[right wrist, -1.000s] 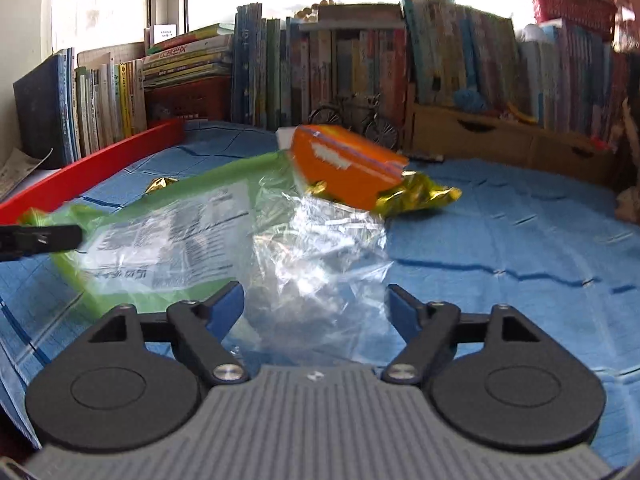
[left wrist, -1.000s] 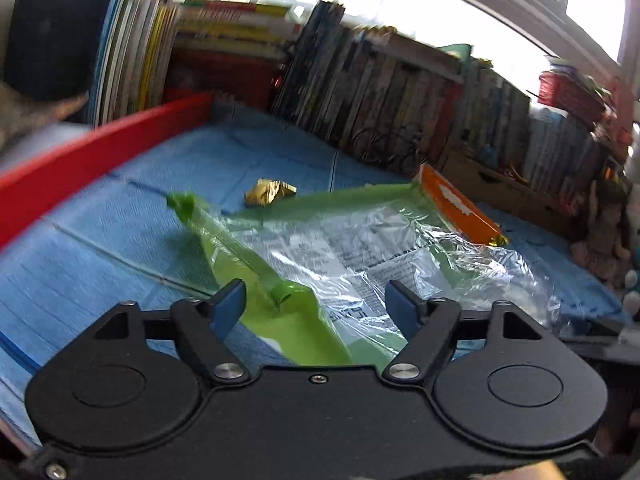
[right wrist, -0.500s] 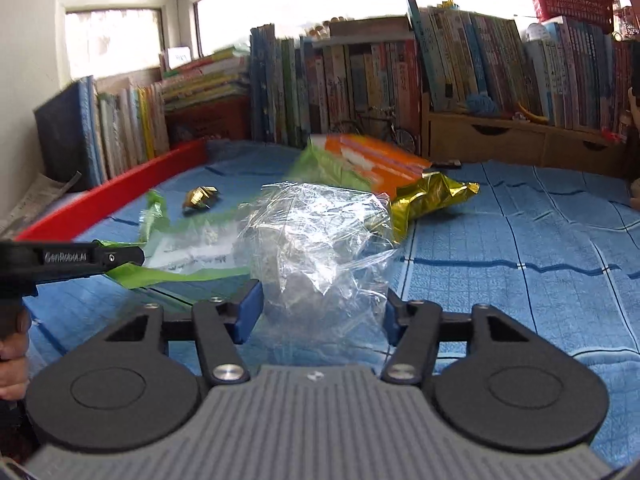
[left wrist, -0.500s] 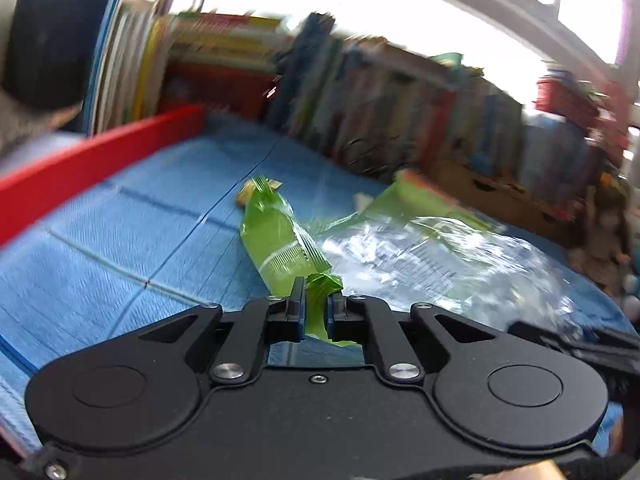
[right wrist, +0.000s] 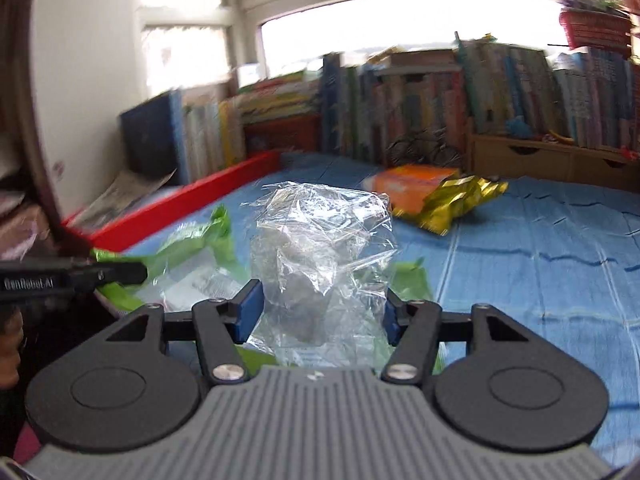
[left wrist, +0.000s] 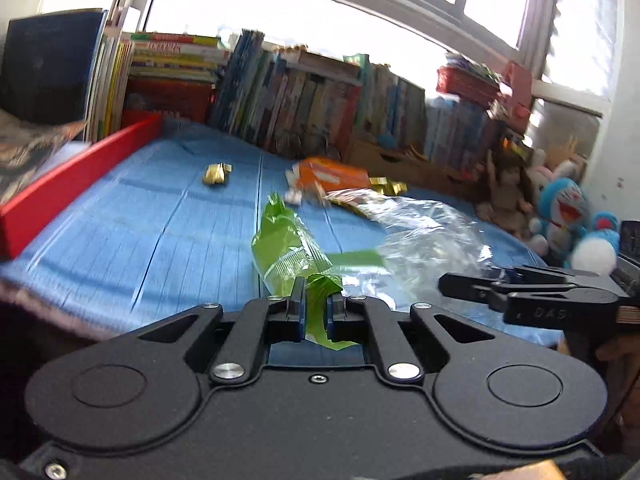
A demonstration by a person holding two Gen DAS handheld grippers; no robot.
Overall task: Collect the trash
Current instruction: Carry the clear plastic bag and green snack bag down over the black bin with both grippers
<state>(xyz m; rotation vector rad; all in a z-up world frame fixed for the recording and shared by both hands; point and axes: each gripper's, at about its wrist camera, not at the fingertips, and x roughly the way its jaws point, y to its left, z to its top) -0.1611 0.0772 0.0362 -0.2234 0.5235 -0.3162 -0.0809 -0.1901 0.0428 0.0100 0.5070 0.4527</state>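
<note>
A plastic bag with green edges [left wrist: 288, 248] and a crumpled clear body [right wrist: 320, 236] lies on the blue cloth [left wrist: 160, 240]. My left gripper [left wrist: 316, 308] is shut on the bag's green corner, near the cloth's front edge. My right gripper [right wrist: 319, 314] is open, and the bunched clear plastic rises between its blue pads [right wrist: 248, 312]. Further back lie an orange packet [right wrist: 412, 184], a gold foil packet [right wrist: 460, 200] and a small crumpled gold wrapper [left wrist: 216, 174]. A white scrap [left wrist: 294, 196] lies near the orange packet.
A red box edge [left wrist: 76, 176] runs along the left side of the cloth. Rows of books [left wrist: 304, 100] and a wooden drawer unit [right wrist: 552, 160] line the back. Plush toys [left wrist: 564, 208] sit at the far right. A small model bicycle [right wrist: 424, 148] stands before the books.
My left gripper shut on the bag's green corner and drew it toward the front edge. The right gripper's fingers narrowed around the clear plastic, which bunched up and came off the orange packet.
</note>
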